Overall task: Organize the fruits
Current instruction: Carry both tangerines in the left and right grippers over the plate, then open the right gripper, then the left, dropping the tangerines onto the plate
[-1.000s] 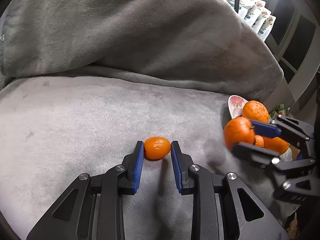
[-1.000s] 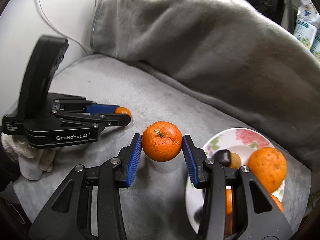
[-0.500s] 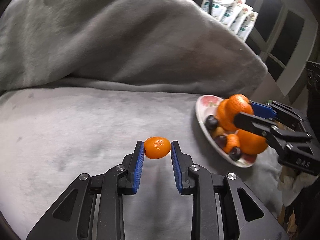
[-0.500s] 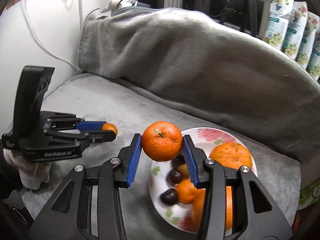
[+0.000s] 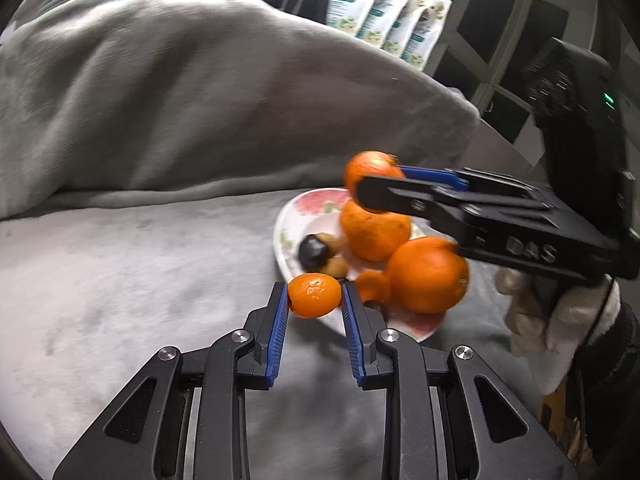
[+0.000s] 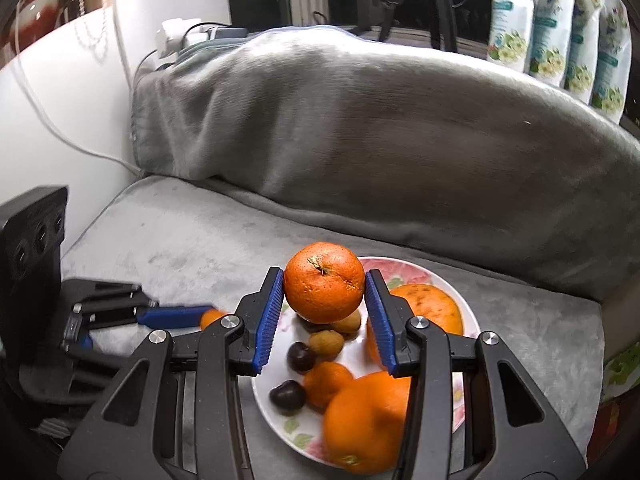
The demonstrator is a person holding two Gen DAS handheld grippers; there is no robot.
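Observation:
My left gripper (image 5: 315, 295) is shut on a small orange kumquat (image 5: 315, 294), held in the air at the near left rim of the flowered plate (image 5: 316, 204). The right gripper (image 6: 324, 283) is shut on a mandarin (image 6: 324, 282), hovering over the middle of the plate (image 6: 408, 272). In the left wrist view that gripper (image 5: 376, 178) comes in from the right, a gloved hand (image 5: 556, 316) on its handle. On the plate lie large oranges (image 6: 366, 420), a small orange (image 6: 327, 382), dark cherries (image 6: 287, 397) and brown longans (image 6: 327, 341).
The plate rests on a grey plush cushion (image 6: 192, 248) with a big rolled grey blanket (image 6: 380, 132) behind it. Flowered packets (image 6: 560, 24) stand at the back right. A white wall with a cable (image 6: 60, 136) lies to the left.
Both grippers have carried their fruit rightwards and slightly up towards the plate. The mandarin now hangs over the plate and the kumquat has reached its near rim.

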